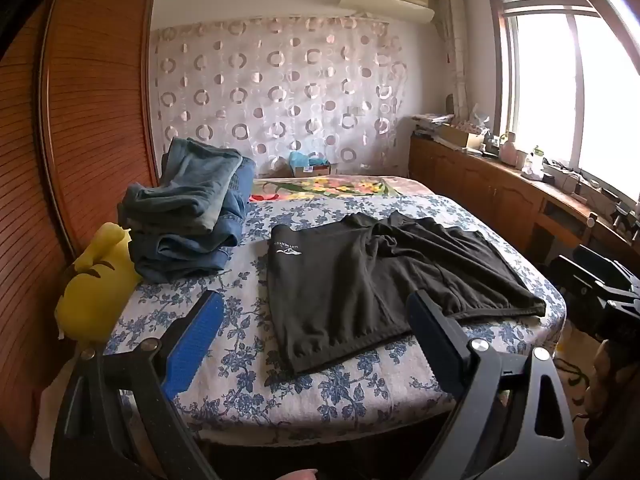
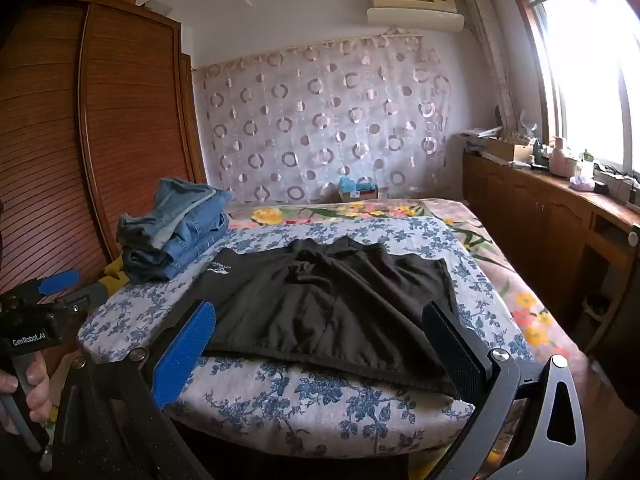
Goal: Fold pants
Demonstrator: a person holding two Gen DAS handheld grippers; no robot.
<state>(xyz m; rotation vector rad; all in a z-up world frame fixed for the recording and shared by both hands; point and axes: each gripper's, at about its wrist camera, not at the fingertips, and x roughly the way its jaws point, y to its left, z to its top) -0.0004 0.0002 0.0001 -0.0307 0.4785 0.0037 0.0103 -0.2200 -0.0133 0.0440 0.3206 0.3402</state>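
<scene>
A bed (image 1: 248, 364) covered with a white spread printed in blue flowers fills both views, and a second, brightly flowered cover (image 2: 520, 280) shows along its far side and right edge. Spread across the middle of the bed lie the black fabric pants (image 1: 360, 280), mostly flat, rumpled near the far middle, with a small white logo (image 1: 286, 252) near their left end and a hem running along the near edge. To the left of the pants, apart from them, sits a pile of folded blue denim jeans (image 1: 192, 216), and just beside that pile at the bed's left edge a yellow plush toy (image 1: 94, 288) leans. The left tongs (image 1: 316, 320), black with one blue ribbed pad, hang above the near edge of the bed with their fingers wide apart and nothing between them, the right finger over the pants' near hem. The right tongs (image 2: 320, 334) likewise stand spread apart and bare, framing the near hem of the pants from above. In the right wrist view the left tongs (image 2: 66, 290) show at the far left, held in a hand (image 2: 28, 384)
</scene>
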